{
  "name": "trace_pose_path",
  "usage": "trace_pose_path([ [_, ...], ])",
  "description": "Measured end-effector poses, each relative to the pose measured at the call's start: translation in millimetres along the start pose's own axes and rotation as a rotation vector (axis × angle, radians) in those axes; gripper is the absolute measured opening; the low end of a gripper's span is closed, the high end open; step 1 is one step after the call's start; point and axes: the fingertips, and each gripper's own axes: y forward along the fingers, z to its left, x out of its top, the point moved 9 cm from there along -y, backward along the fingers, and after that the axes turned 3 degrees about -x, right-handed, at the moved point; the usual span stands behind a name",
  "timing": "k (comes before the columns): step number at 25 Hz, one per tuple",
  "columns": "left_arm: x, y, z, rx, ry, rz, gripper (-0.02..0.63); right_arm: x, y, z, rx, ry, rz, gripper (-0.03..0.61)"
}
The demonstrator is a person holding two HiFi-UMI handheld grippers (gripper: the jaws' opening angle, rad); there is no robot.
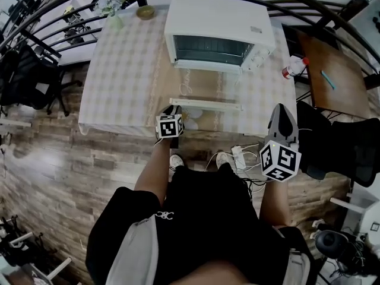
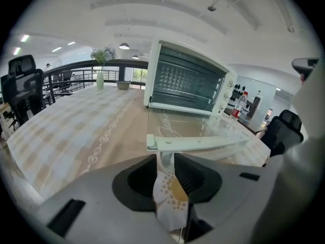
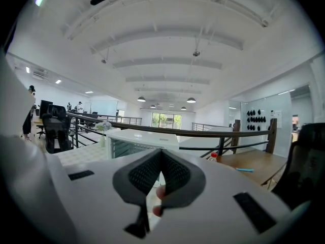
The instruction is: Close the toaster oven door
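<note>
Just ahead of the parted left tongs [image 2: 165, 159], the toaster oven door [image 2: 203, 143] lies fully open, closing outstanding; right tongs [image 3: 161, 154] clenched, empty.

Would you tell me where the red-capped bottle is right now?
In the head view, the bottle sits at the table's right edge, beside the toaster oven.

Left claw [image 1: 174, 110] held out ahead, low and centre, left forearm [image 1: 153, 171] bare and extended. Its jaws stand apart with a narrow gap, pads pressing on nothing. Right claw [image 1: 282, 109] held back at the person's right side, pointing forward, right forearm [image 1: 274, 203] bare. Its jaw tips meet; a finger [image 3: 158, 192] shows through the slit below.
</note>
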Motion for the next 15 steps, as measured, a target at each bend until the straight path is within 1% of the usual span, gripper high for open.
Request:
trace_pose_path([
  [2, 3, 3, 0, 0.0, 0.006, 0.0, 0.11, -2, -2, -2, -0.012, 0.003, 0.004, -0.009],
  [5, 5, 4, -2, 0.007, 0.046, -0.005, 0.087, -4, -3, -3, -0.022, 0.008, 0.006, -0.009],
  [7, 8, 2, -4, 0.007, 0.056, -0.019, 0.075, -5, -4, -3, -0.024, 0.012, 0.006, -0.009],
  [15, 33, -11, -10, -0.005, 0.112, -0.078, 0.078, 1, 9, 4, 0.008, 0.026, -0.017, -0.009],
])
